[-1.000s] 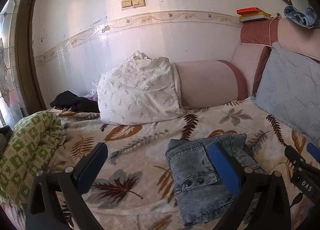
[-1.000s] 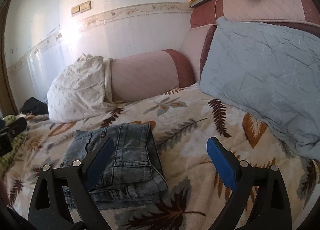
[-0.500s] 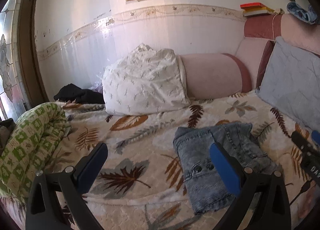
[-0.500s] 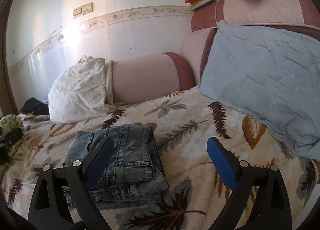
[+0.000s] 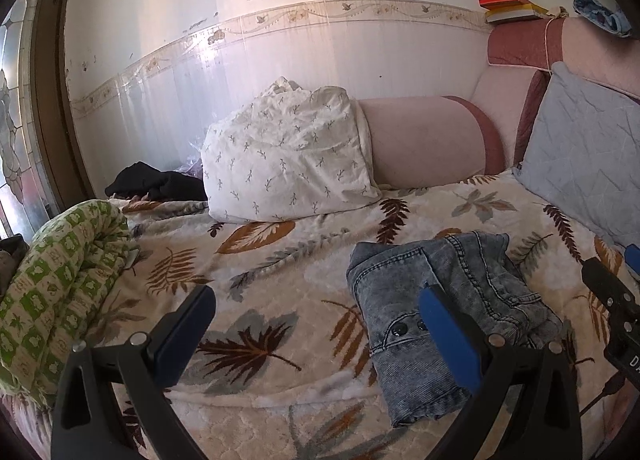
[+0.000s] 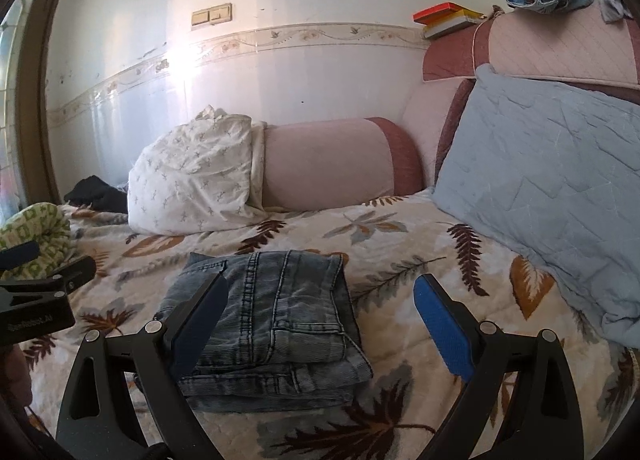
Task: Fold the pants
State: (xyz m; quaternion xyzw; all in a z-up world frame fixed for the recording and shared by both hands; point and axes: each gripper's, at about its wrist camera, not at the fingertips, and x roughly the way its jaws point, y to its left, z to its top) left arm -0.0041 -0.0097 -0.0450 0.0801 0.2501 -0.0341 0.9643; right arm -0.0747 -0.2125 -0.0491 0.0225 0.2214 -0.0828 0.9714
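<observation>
the jeans were already folded into a chunky rectangular stack, faded blue-grey denim with a washed, mottled look. from the right wrist view you could see a back pocket and the thick seams on top, with a couple of layers peeking out along the near edge. from the left wrist view the same pants showed two dark buttons on the near flap, and the bundle looked a bit lumpier on its far side. they sat on the leaf-print blanket covering the bed, toward the near edge, well apart from the pillows.

the left gripper was spread wide, holding nothing, hovering above the blanket with its blue-padded finger in front of the jeans. the right gripper was wide too, empty, with its left finger overlapping the stack's left side in view; couldn't tell if it touched.

behind, a white sprig-print pillow leaned by a pink bolster at the wall edge. a grey-blue quilted pillow was along the headboard side, and a green checked quilt was rolled at the opposite edge.
</observation>
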